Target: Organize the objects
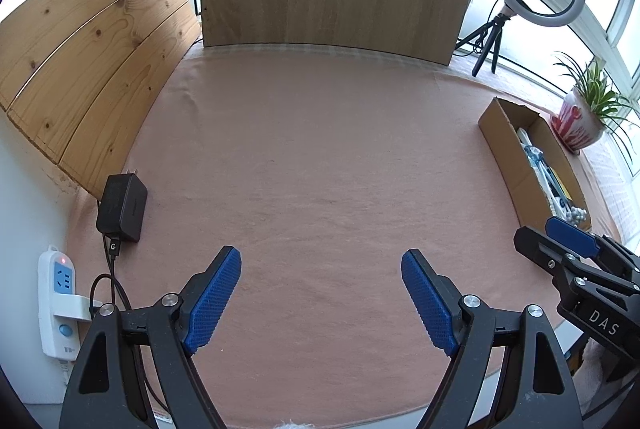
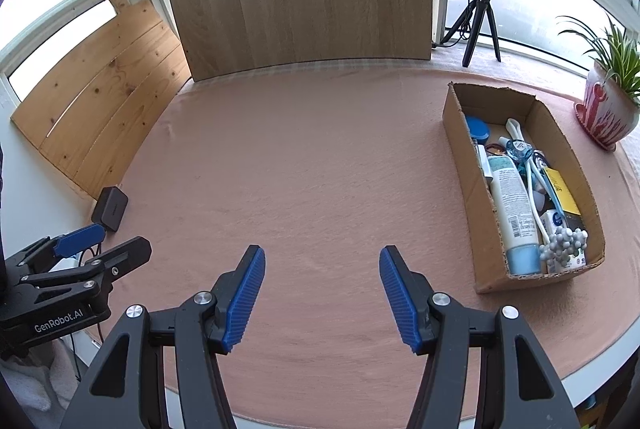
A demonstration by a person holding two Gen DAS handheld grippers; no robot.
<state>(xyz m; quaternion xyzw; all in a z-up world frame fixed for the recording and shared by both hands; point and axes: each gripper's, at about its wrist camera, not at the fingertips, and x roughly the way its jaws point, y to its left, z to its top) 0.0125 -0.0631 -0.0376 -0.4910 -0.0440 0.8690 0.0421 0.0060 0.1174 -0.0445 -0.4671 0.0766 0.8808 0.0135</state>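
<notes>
Toiletries are lying packed in the cardboard box [image 2: 480,197] at the right side of the table [image 2: 320,169]: a white tube with a pale blue cap [image 2: 514,213] along the left wall, a blue round lid [image 2: 478,130] at the far end, a yellow-and-black packet [image 2: 562,191] by the right wall, and a cluster of grey beads [image 2: 564,243] at the near end. Just beyond the box, a potted plant [image 2: 610,109] is standing near the window. Both tools are hovering over the bare pink cloth, gripping nothing: the left hand-held gripper [image 1: 321,257] is standing wide open, the right hand-held gripper [image 2: 322,254] open less widely. A black power adapter [image 1: 122,209] is lying at the table's left edge, beside a white power strip [image 1: 56,301].
</notes>
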